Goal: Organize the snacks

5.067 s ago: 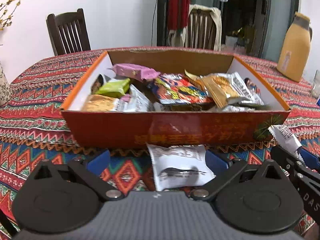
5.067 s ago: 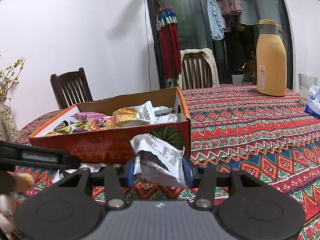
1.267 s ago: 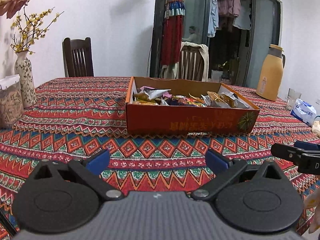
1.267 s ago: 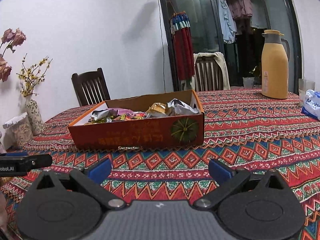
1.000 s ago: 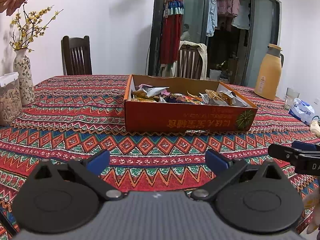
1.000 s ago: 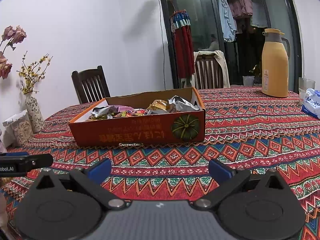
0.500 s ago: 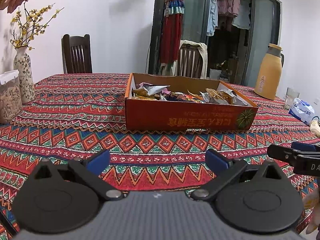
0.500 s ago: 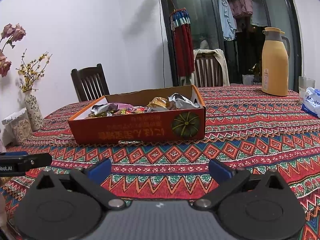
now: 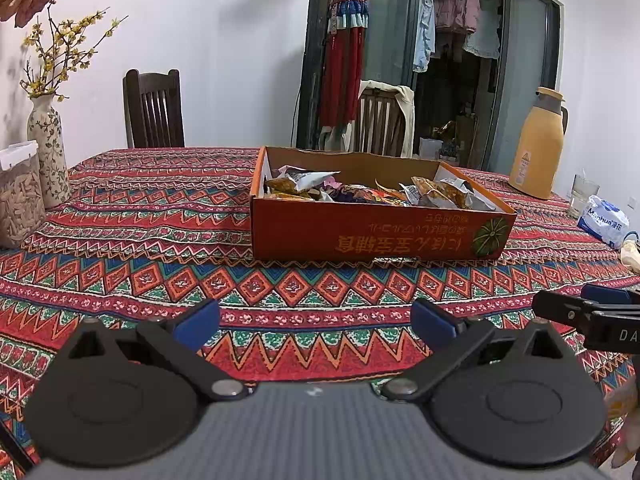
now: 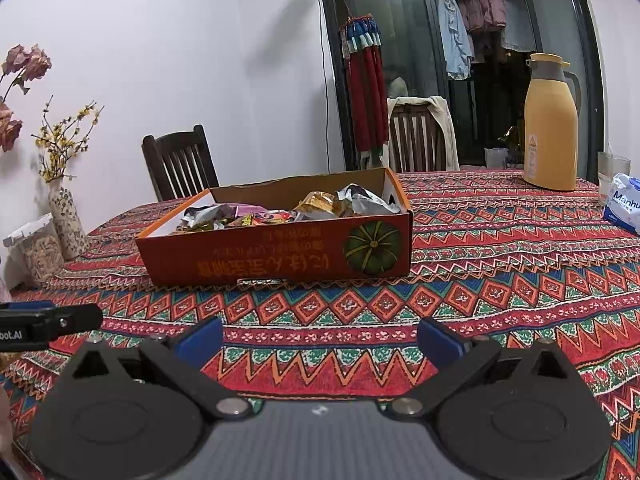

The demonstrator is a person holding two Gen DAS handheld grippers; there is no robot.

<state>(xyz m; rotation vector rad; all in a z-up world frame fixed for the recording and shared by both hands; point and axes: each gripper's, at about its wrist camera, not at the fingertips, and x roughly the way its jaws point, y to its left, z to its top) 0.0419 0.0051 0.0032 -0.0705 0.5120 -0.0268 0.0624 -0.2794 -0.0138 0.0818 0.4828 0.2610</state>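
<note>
Snacks [image 9: 436,194], crinkly foil packets, heaped in cardboard box [image 9: 360,236] mid-tabletop [image 9: 132,216], on woven zigzag cloth. Left to right: left tool [image 9: 315,322] spread wide and empty; right tool [image 10: 319,338] likewise, both held low and well short of box, likely because sorting looks done.
</note>
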